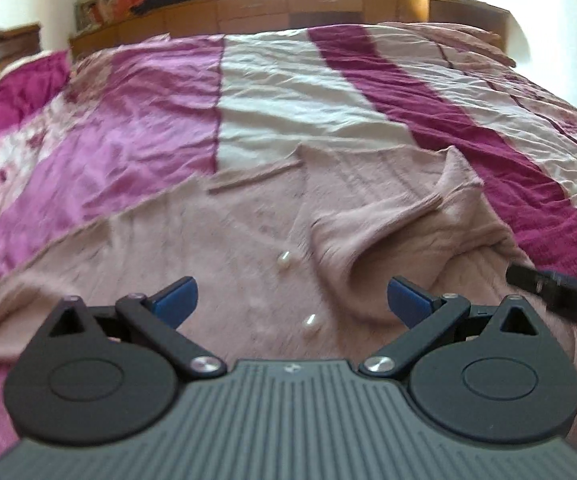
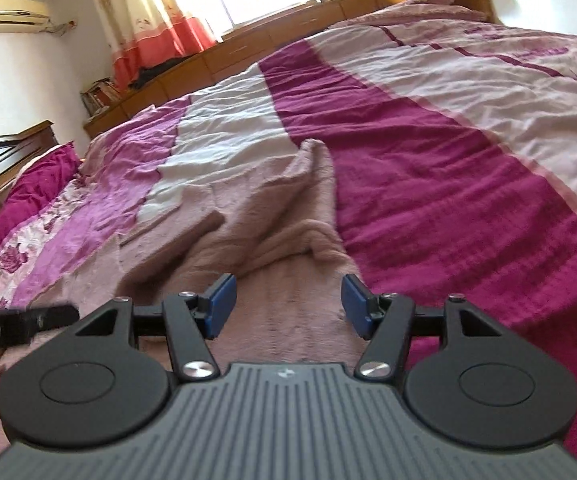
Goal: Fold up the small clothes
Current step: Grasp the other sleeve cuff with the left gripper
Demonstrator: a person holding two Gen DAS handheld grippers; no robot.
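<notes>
Two grippers, both empty: we are holding the left gripper (image 1: 292, 300) wide open and the right gripper (image 2: 288, 306) about as open, just above the pink cardigan (image 1: 248, 240) on the bedspread (image 1: 296, 92). Its long axis is running straight away from us. We are judging the folded sleeve (image 1: 388, 220), ahead-right, closest to the left gripper.

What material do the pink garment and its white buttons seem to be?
Pink garment: probably a soft knit, matte and fuzzy, with ribbed edges. White buttons: glossy and rounded, pearl-like, perhaps plastic; the blur leaves it open.
</notes>
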